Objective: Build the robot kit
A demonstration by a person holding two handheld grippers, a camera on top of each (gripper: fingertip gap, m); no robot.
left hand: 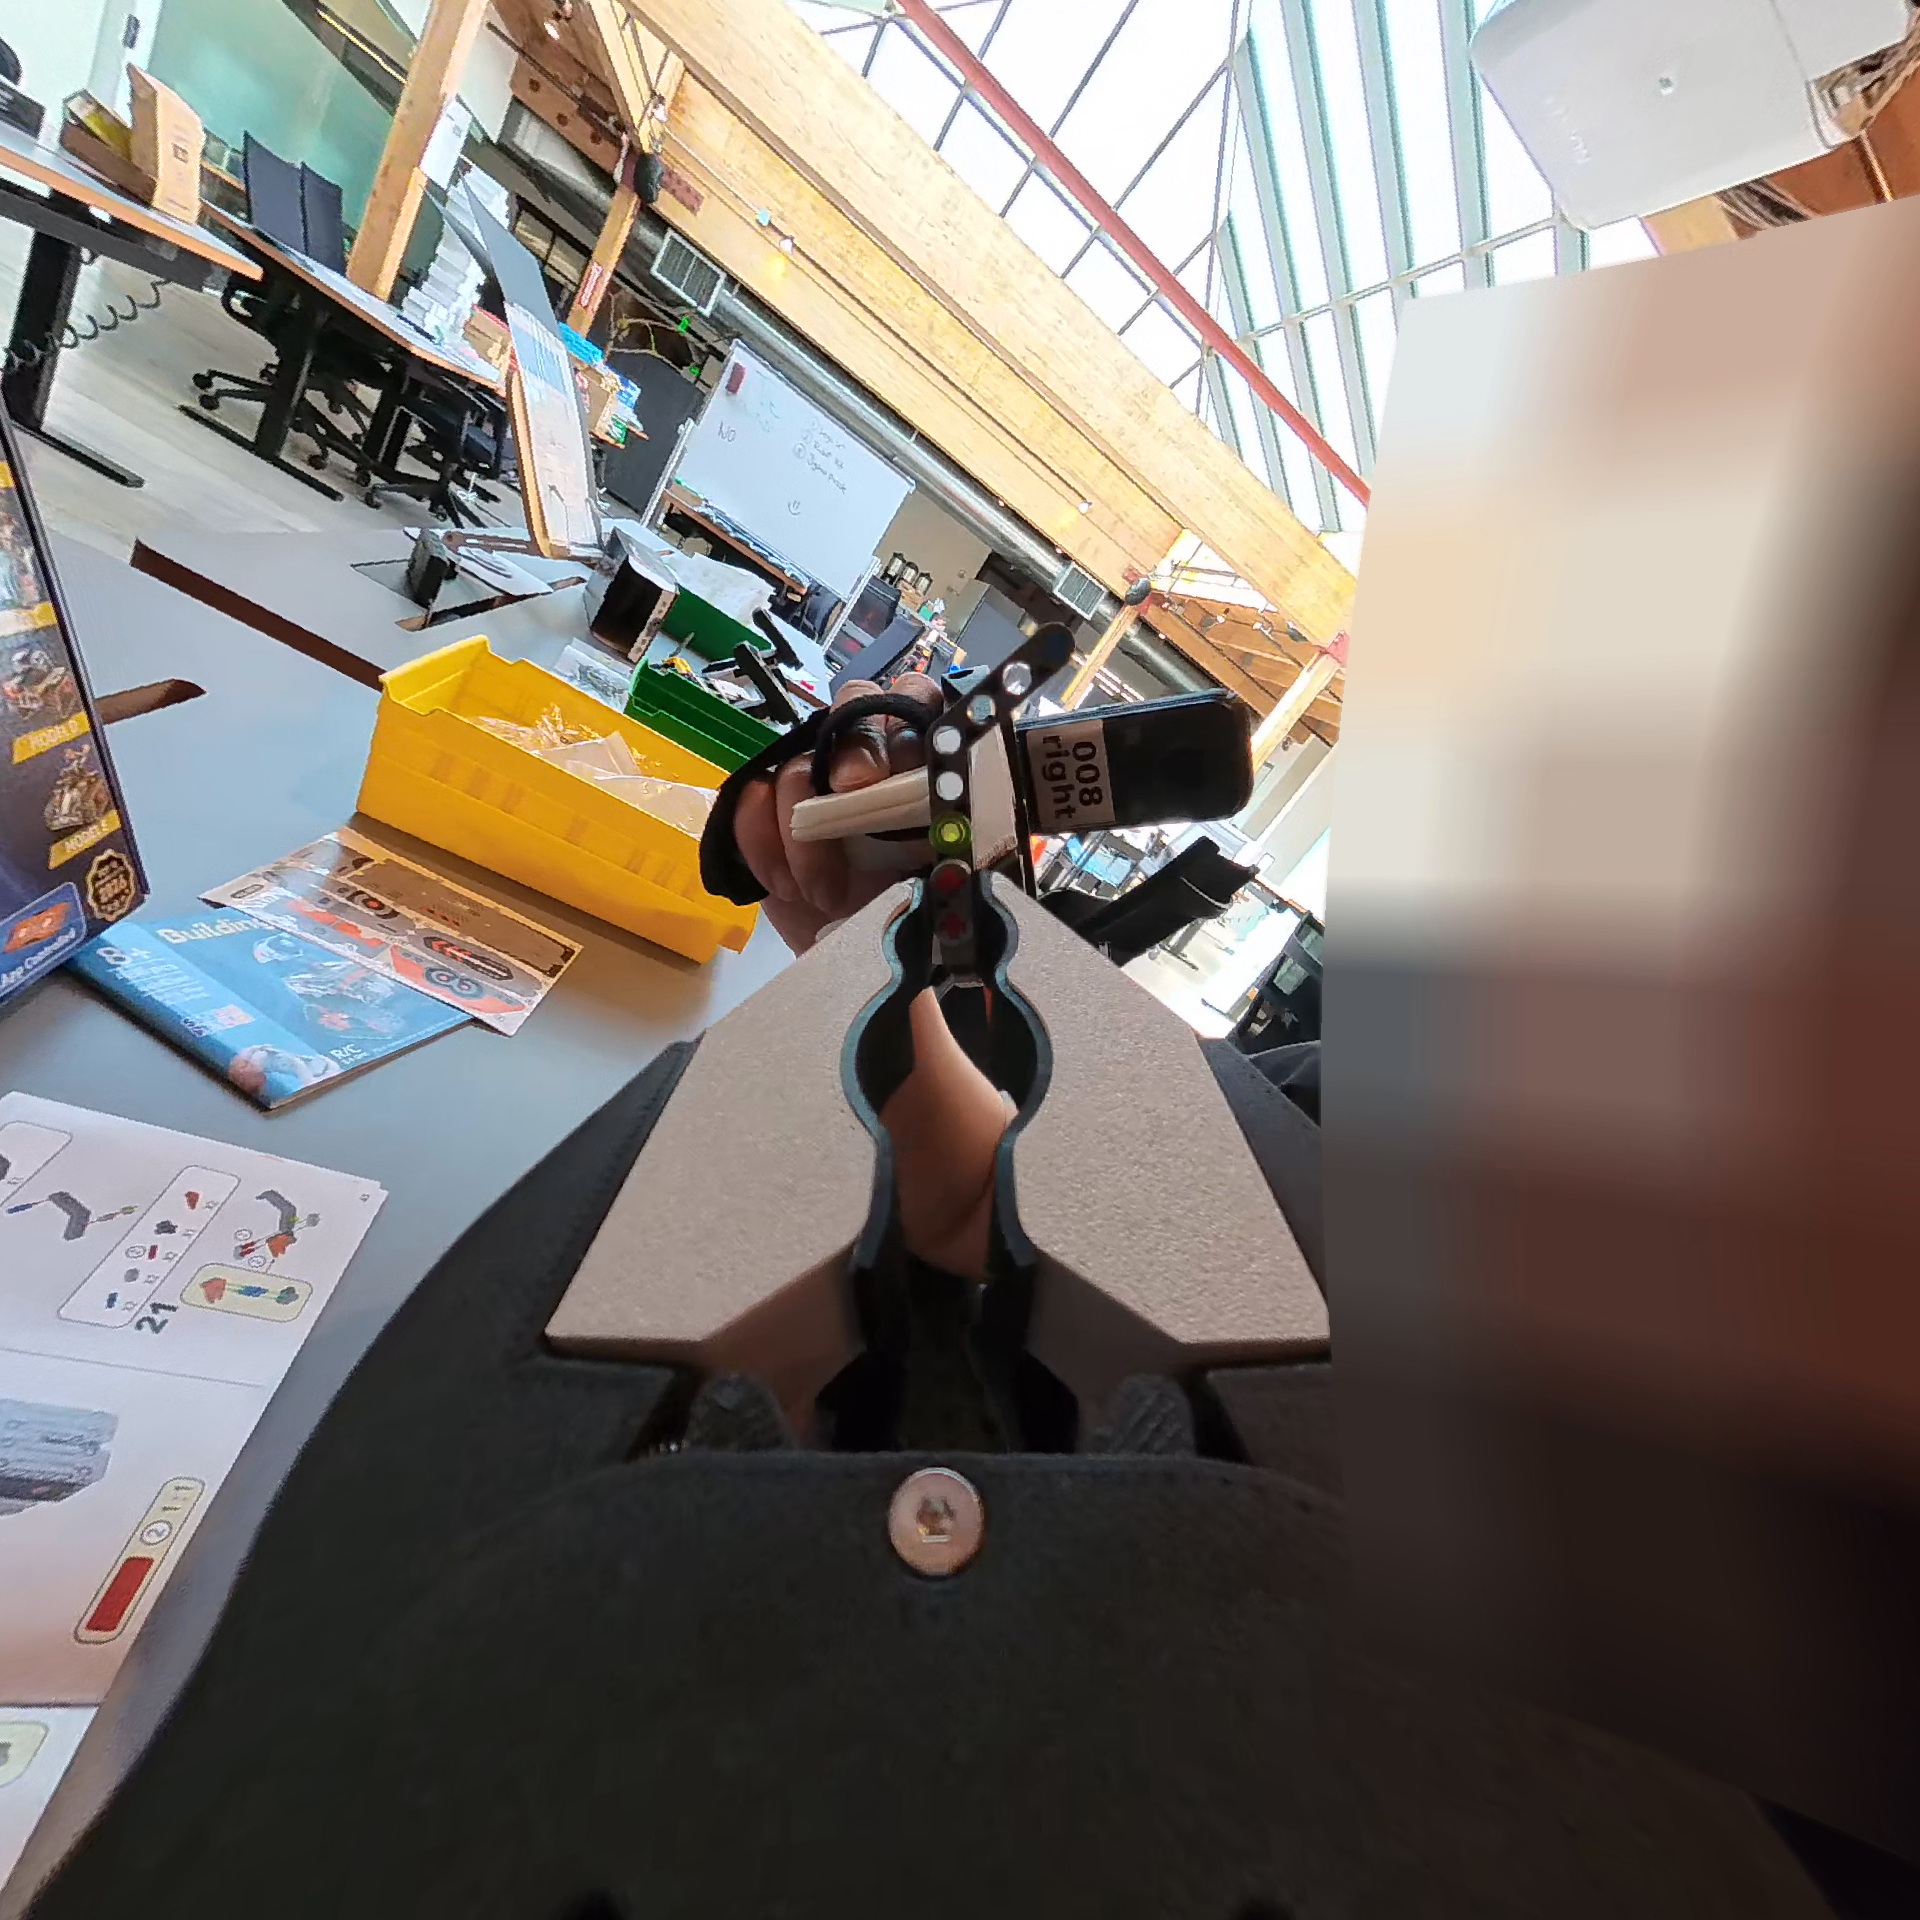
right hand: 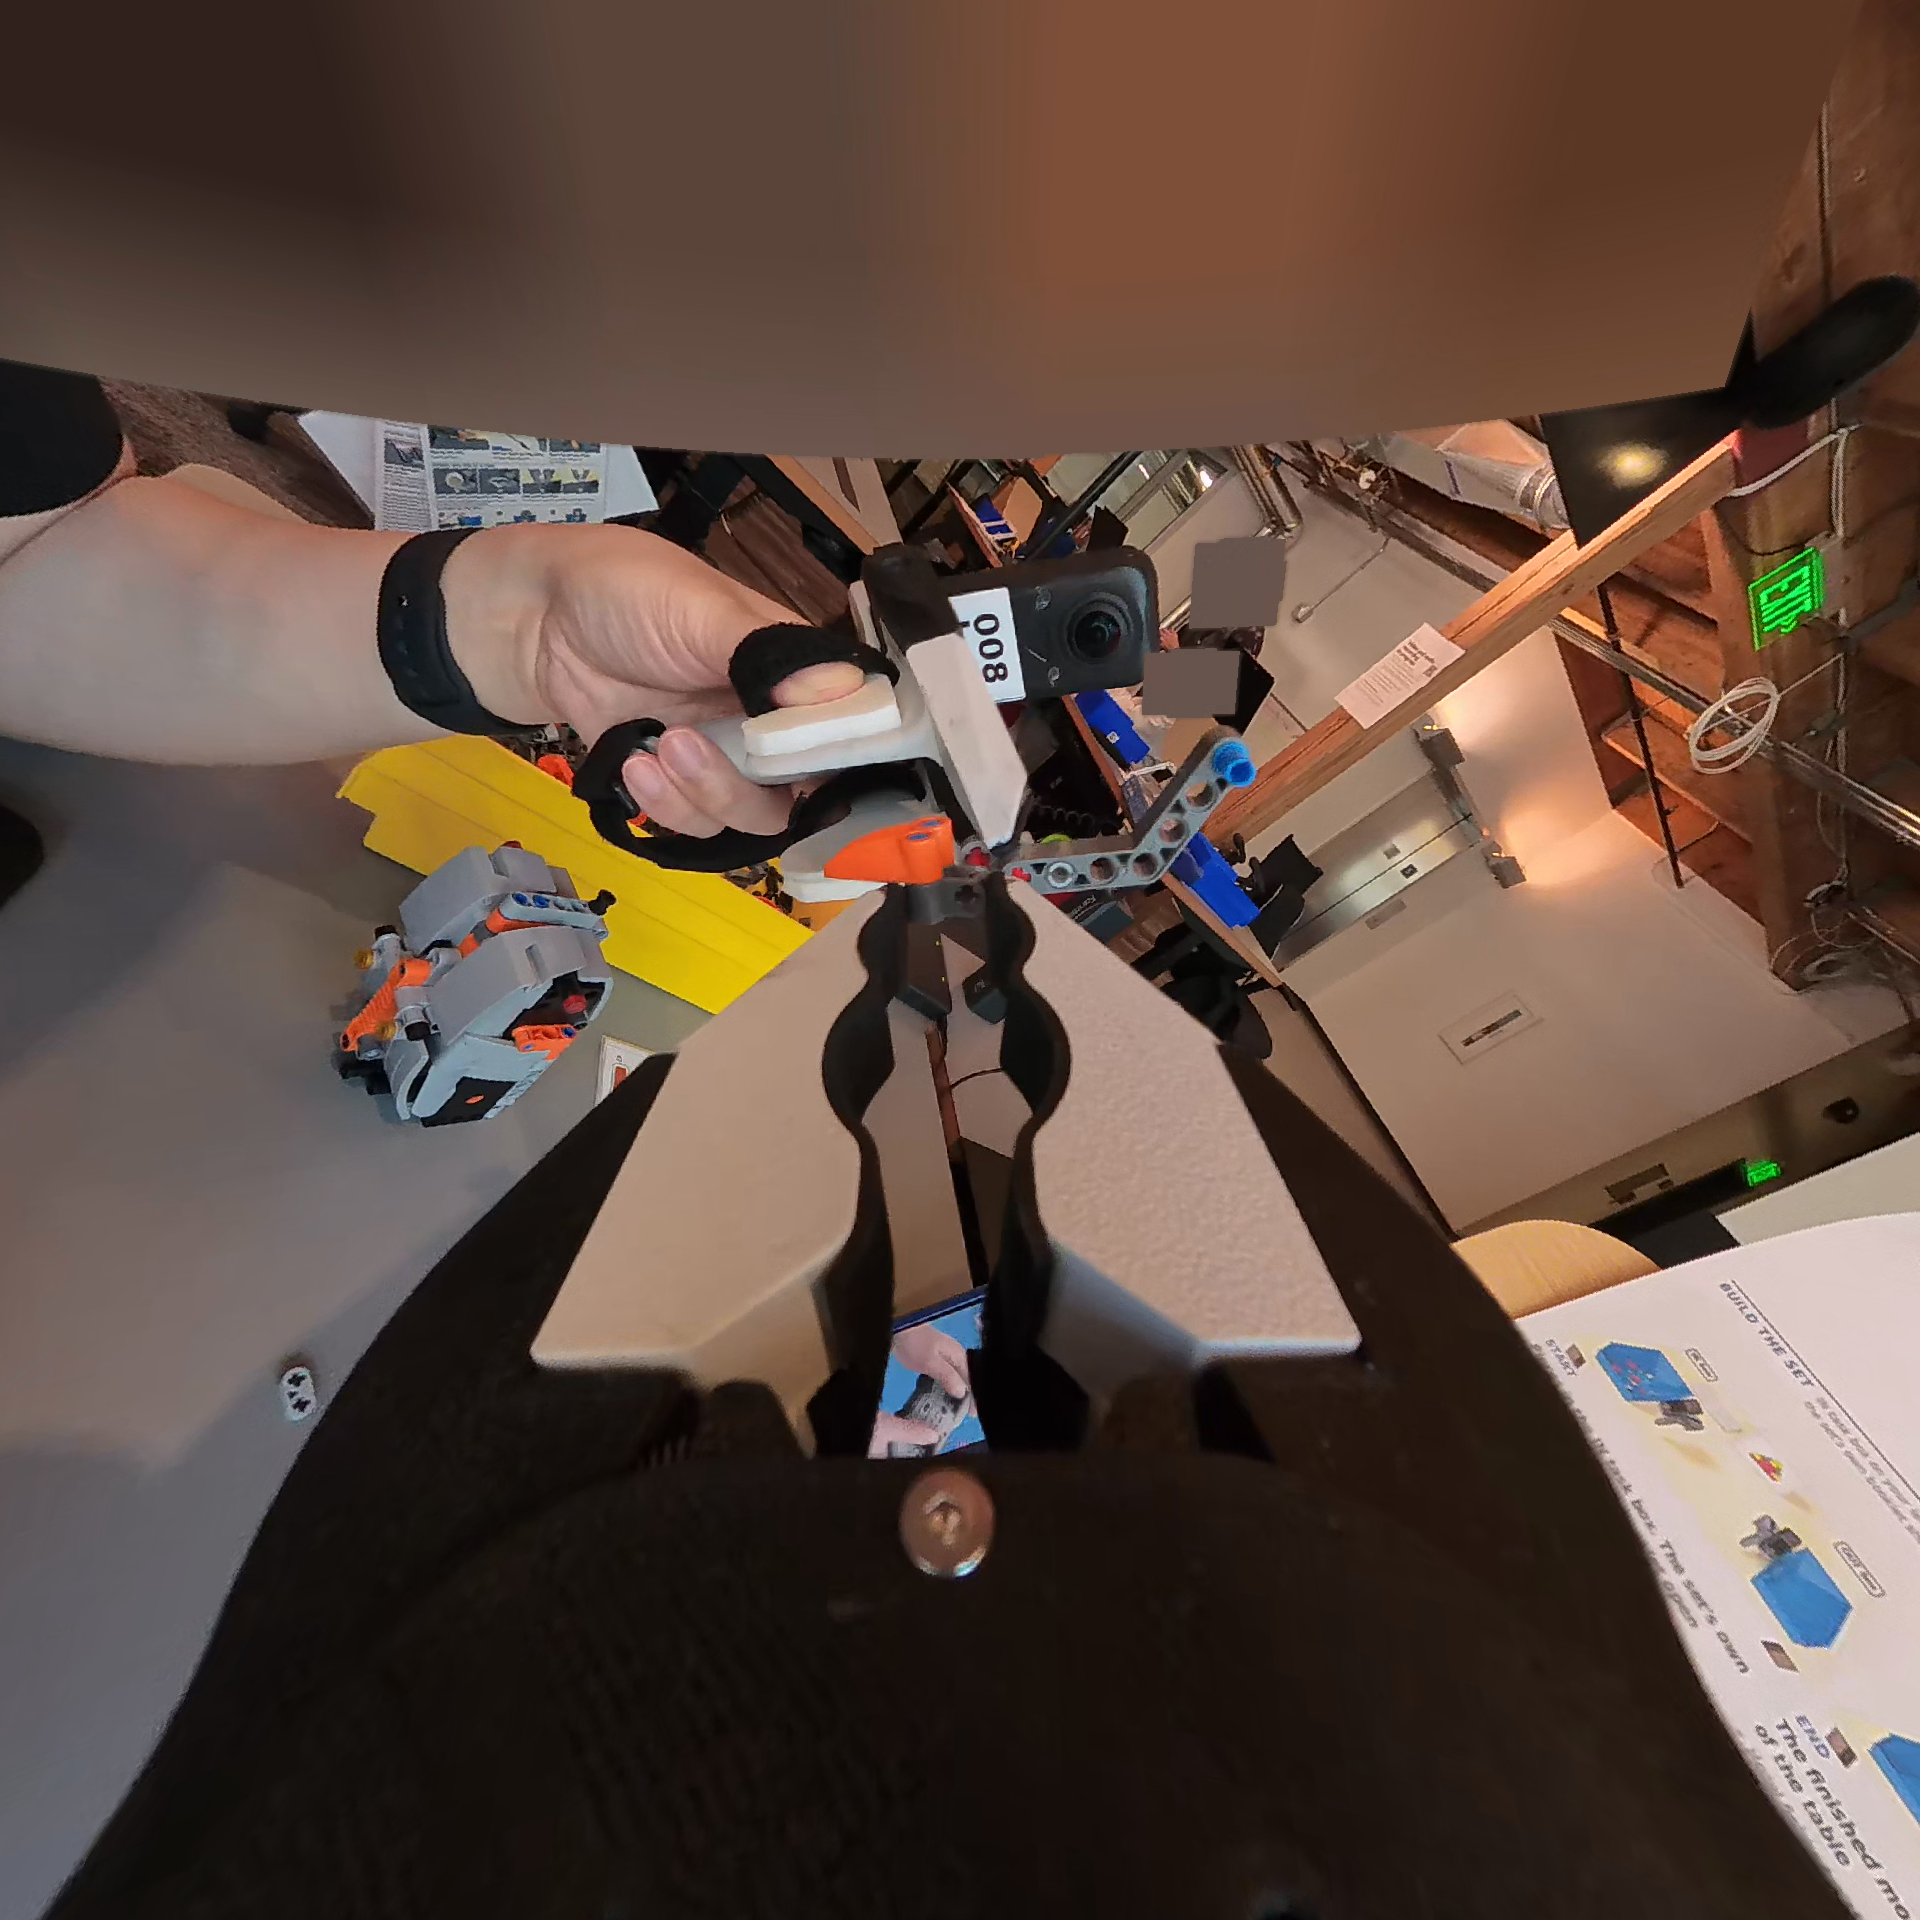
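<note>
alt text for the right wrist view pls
The right gripper, shut, pinches a small assembly: grey angled holed beam and orange piece. The left gripper meets it from beyond. A grey-and-orange brick vehicle sits on the grey table.

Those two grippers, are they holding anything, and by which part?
Both pinch one small brick assembly: the left gripper grips the perforated beam's lower end, the right gripper its dark grey connector.
</note>
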